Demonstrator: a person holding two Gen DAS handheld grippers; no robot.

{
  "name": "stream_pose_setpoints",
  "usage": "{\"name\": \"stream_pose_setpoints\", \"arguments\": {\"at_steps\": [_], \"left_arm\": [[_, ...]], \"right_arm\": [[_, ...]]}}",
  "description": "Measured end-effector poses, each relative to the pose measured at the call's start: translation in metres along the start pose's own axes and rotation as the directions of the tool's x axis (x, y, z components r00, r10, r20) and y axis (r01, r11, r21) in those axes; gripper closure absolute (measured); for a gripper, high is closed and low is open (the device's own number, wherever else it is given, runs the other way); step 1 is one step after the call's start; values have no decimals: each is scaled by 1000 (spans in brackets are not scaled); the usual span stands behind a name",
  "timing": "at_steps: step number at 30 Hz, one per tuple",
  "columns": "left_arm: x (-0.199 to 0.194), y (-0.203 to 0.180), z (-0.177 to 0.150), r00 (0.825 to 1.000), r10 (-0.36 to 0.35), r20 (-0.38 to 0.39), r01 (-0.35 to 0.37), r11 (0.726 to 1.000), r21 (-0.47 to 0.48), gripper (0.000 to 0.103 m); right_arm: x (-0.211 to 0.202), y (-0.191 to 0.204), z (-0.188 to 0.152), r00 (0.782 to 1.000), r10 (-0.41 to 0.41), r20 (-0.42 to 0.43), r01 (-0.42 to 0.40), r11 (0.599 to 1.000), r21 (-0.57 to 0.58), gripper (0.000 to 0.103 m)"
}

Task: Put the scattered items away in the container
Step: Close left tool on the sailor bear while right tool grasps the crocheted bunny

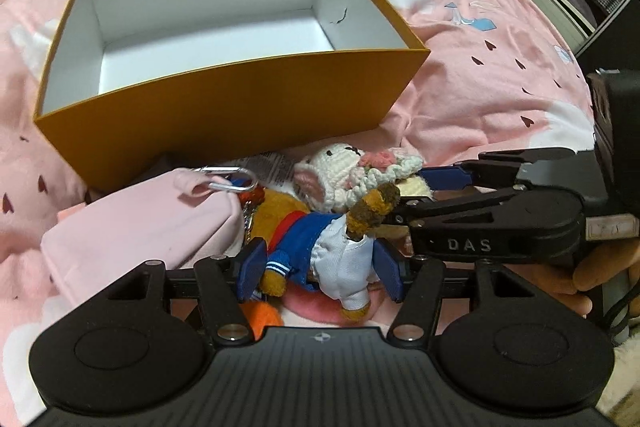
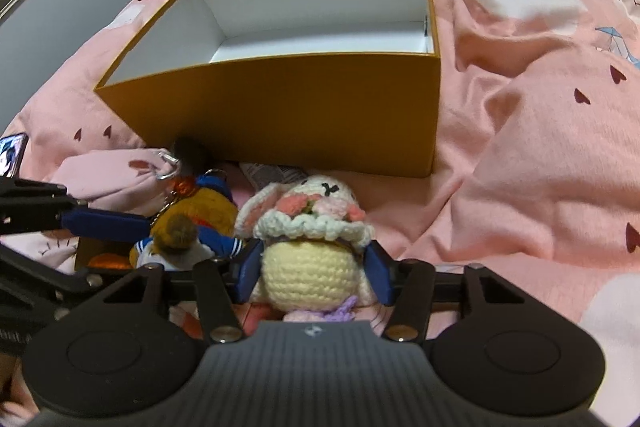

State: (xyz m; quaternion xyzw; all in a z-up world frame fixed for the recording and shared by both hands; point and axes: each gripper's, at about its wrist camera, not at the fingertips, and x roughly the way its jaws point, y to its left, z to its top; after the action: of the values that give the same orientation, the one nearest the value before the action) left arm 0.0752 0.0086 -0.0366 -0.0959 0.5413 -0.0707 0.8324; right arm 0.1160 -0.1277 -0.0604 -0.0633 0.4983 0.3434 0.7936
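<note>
Straddling toys below the box wall: left claw apart, right claw seemingly unclamped.

The open box sits on the bedspread with nothing in it. In front of its near wall lie the toys, close together: the pouch to the left, the plush bear in the middle, the crocheted rabbit to the right and touching the bear. The left gripper straddles the bear; the right gripper straddles the rabbit's body. A carabiner lies on the pouch's right end
</note>
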Motion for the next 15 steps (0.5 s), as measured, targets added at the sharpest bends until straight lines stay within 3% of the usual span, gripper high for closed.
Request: {"name": "stream_pose_setpoints", "arguments": {"at_steps": [3,9,15], "left_arm": [[-10,4,0,1000,-14,-3,14,1000,-15,40],[-24,16,3,1000,-27,12,28,996,-89,40],[-7,23,9,998,-44,-47,33,978,-208,40]], "right_arm": [[-5,1,-4,999,49,1,-49,999,3,52],[-7,6,-11,999,37,16,-37,999,-2,54],[-21,19,-22,998,40,57,-37,998,-60,54]]}}
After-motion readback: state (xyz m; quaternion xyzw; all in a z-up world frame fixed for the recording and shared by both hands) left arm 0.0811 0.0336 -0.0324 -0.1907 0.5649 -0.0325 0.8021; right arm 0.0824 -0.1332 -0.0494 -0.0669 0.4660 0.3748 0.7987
